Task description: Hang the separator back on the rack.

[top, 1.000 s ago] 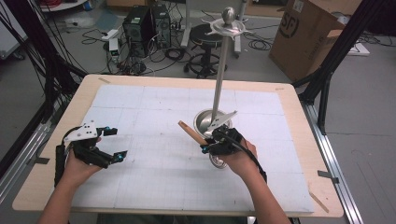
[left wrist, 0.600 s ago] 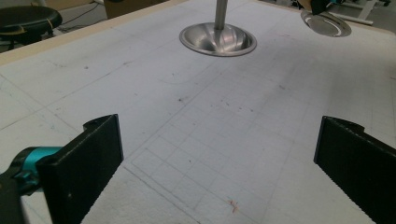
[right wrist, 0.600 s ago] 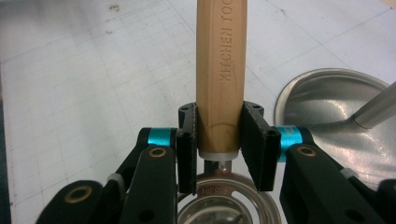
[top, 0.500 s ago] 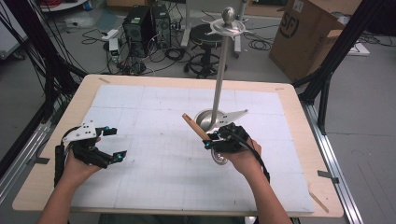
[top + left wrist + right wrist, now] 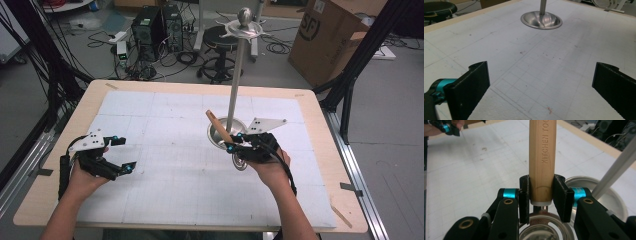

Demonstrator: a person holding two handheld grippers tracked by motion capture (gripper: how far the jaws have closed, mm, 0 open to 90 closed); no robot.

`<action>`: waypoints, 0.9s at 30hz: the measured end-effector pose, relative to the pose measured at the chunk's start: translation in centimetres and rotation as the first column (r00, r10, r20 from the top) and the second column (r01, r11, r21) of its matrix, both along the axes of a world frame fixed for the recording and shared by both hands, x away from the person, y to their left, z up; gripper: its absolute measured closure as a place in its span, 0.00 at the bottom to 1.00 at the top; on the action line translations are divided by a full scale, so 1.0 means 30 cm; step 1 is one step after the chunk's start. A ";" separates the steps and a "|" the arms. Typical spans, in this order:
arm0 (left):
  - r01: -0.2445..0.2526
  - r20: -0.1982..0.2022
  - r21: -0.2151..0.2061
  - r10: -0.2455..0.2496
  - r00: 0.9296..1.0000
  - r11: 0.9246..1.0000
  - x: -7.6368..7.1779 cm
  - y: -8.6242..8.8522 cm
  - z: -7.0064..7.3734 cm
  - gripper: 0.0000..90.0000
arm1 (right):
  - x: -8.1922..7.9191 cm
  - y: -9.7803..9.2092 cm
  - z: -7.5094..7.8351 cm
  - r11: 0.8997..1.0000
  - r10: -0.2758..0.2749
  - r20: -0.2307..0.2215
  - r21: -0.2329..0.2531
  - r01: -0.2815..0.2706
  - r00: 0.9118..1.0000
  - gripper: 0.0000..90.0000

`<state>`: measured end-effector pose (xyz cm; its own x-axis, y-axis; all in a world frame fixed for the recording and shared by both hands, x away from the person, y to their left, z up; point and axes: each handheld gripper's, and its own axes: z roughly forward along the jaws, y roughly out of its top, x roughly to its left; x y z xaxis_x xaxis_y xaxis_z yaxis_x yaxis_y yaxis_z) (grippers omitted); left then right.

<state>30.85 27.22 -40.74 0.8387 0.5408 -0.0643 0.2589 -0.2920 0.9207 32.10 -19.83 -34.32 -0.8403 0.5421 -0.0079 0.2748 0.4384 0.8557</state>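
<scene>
A kitchen tool with a wooden handle and a round perforated metal head is held by my right gripper, shut on the handle's lower end. The handle tilts up and to the left, just in front of the metal stand's dish-shaped base. The stand's thin pole rises to a hook ring with a ball on top. My left gripper stands open and holds nothing at the mat's left.
A white gridded mat covers the wooden table. On the floor beyond the table are a cardboard box, a black stool and computer cases. Black frame posts stand at both sides.
My right gripper has carried the tool a little to the right and closer to the stand, and the handle tip has risen. The left gripper has stayed put.
</scene>
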 end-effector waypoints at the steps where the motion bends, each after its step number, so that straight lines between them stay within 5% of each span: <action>1: -0.001 0.000 -0.002 0.001 1.000 1.000 -0.001 0.000 0.001 0.02 | 0.000 -0.005 0.005 1.000 -0.005 0.006 0.001 0.005 1.000 0.77; 10: -0.001 -0.002 -0.001 0.001 1.000 1.000 0.000 0.000 0.000 0.02 | -0.006 -0.033 0.053 0.999 -0.006 0.081 0.034 0.004 0.997 0.77; 27: 0.001 -0.002 0.000 -0.001 1.000 1.000 -0.003 0.003 0.001 0.02 | 0.005 -0.088 0.130 0.990 -0.066 0.126 0.130 0.049 0.990 0.76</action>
